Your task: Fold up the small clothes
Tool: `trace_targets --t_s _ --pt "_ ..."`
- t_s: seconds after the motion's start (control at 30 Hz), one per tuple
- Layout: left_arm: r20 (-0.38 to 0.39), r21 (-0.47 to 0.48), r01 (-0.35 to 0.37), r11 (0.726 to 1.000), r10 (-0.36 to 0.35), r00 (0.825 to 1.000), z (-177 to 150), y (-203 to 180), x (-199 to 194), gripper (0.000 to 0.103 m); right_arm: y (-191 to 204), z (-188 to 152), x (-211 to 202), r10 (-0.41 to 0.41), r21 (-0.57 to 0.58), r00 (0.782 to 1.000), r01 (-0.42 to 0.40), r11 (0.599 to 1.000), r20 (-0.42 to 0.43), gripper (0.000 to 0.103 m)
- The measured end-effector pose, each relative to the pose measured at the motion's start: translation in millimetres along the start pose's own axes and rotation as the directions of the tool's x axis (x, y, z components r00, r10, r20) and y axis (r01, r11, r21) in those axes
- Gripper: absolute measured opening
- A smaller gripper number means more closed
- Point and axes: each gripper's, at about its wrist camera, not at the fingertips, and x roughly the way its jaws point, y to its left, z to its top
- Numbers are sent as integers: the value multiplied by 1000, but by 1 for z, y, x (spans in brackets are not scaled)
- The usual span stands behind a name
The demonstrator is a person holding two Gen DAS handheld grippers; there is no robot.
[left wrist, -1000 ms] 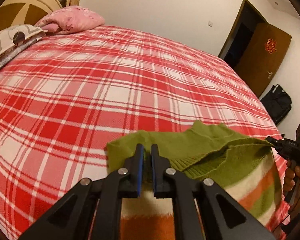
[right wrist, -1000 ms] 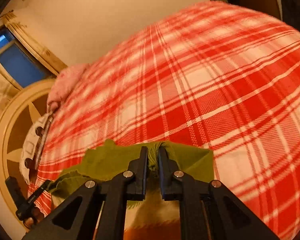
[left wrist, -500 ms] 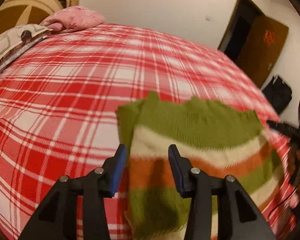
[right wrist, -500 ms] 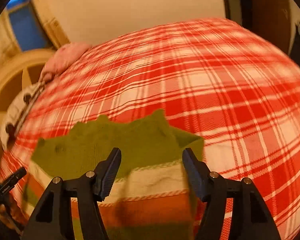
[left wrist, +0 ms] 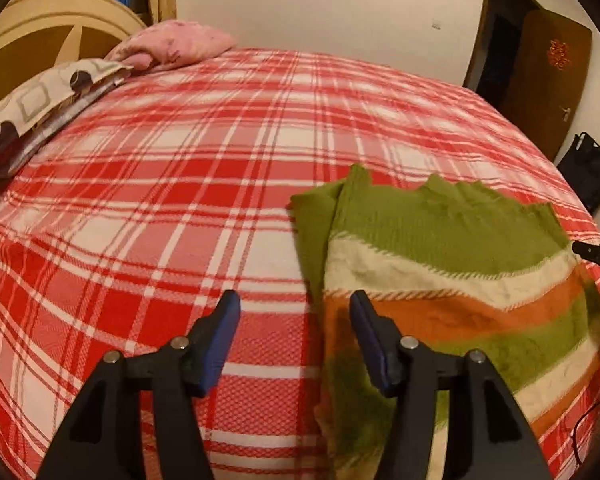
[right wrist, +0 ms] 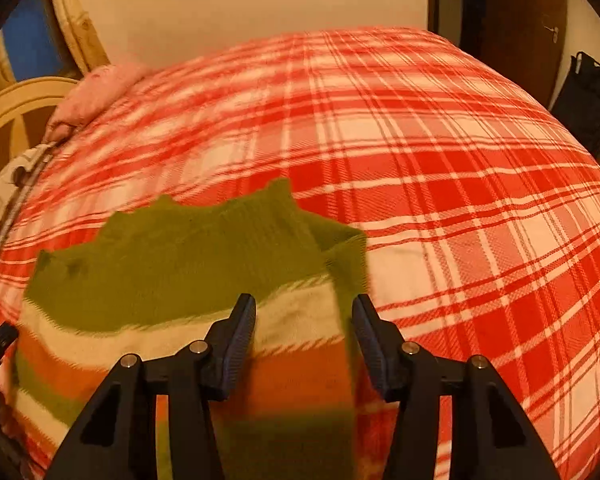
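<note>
A knitted sweater (left wrist: pixel 440 260) striped green, cream and orange lies folded flat on the red plaid bedspread (left wrist: pixel 160 184). My left gripper (left wrist: pixel 293 304) hovers over the sweater's left edge. Its jaws are opening, one blue pad above the orange stripe, the other above the bedspread, and nothing is pinched. In the right wrist view the sweater (right wrist: pixel 172 264) fills the lower left. My right gripper (right wrist: pixel 304 308) hangs over its right edge; its jaws are closing but still wide, with the cloth below them and not gripped. The right gripper's tip (left wrist: pixel 596 254) pokes in at the left wrist view's right edge.
A pink pillow (left wrist: pixel 172 42) and a patterned cushion (left wrist: pixel 40 100) lie by the curved wooden headboard (left wrist: pixel 48 12) at the far left. A brown door (left wrist: pixel 544 80) and a black bag (left wrist: pixel 588 168) stand beyond the bed's right side.
Both grippers were shut on the sweater's green edge. They have let go, opened and drawn back. The sweater has dropped flat, its stripes now showing.
</note>
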Motion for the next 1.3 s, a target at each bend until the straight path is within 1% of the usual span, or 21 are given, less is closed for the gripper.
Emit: trace_targets --t_s 0.1,0.2,0.23,0.3,0.33,0.4,0.43,0.5,0.6,0.63,0.7,0.77,0.8,0.83,0.9,1.03,1.13,1.17,1.2,1.23,1.3 --pt "17 39 -5 999 4 1000 19 -10 2 60 22 -4 -9 76 -32 997 -75 997 8 52" --pt "19 69 -24 997 23 1000 37 -22 11 60 56 -8 -5 172 -100 984 -175 979 -42 52" --pt "10 77 -34 996 34 999 41 -25 14 60 71 -11 -3 192 -139 980 -198 970 -59 52" --pt "-1 87 -92 992 92 996 44 -29 24 63 104 -22 1 243 -220 964 -260 940 -105 52" --pt "-15 90 -116 989 117 993 43 -30 33 63 122 -29 6 232 -267 964 -260 928 -133 52" --pt "-55 92 -152 984 157 986 39 -27 51 65 146 -40 22 151 -340 975 -199 919 -164 52" --pt "-69 80 -152 985 157 985 36 -24 58 66 153 -42 32 103 -363 981 -157 918 -165 52" --pt "-55 41 -127 991 129 990 35 -16 58 67 157 -35 42 38 -356 993 -75 932 -109 52" --pt "-43 2 -98 995 98 994 31 -13 42 66 146 -15 51 12 -274 995 -40 961 -102 52" --pt "-34 1 -90 996 90 995 26 -13 32 65 143 -12 54 -10 -264 995 -18 964 -103 52" --pt "-15 13 -77 997 77 997 16 -17 17 65 141 -10 48 -7 -245 994 -19 969 -106 52" --pt "3 29 -27 999 27 1000 0 -23 0 66 143 -19 33 23 -253 996 -44 967 -87 53" --pt "1 48 -14 999 14 1000 -9 -28 -3 70 143 -25 27 29 -262 996 -51 964 -86 54" --pt "-9 66 -15 998 16 1000 -14 -31 -2 73 142 -34 26 10 -285 996 -36 958 -93 54" --pt "-28 109 -37 993 40 999 -27 -39 6 73 134 -44 24 -7 -294 997 -17 956 -79 54" --pt "3 89 -47 995 47 999 -28 -34 -2 74 96 -49 -4 26 -181 998 -37 983 -64 54" --pt "14 88 -47 995 46 999 -28 -29 -7 74 62 -66 -35 -20 -141 1000 19 990 -4 53" --pt "8 95 -50 994 50 999 -29 -27 -6 74 46 -75 -41 -51 -116 999 49 992 -14 53" --pt "3 98 -56 994 56 998 -30 -26 -5 74 35 -81 -43 -56 -91 998 53 994 -32 52" --pt "0 94 -54 994 55 999 -33 -24 -4 74 23 -90 -46 -37 -60 998 34 998 -50 45" --pt "-6 88 -52 995 52 999 -35 -22 -4 74 6 -106 -53 -17 -29 998 15 999 -67 42"
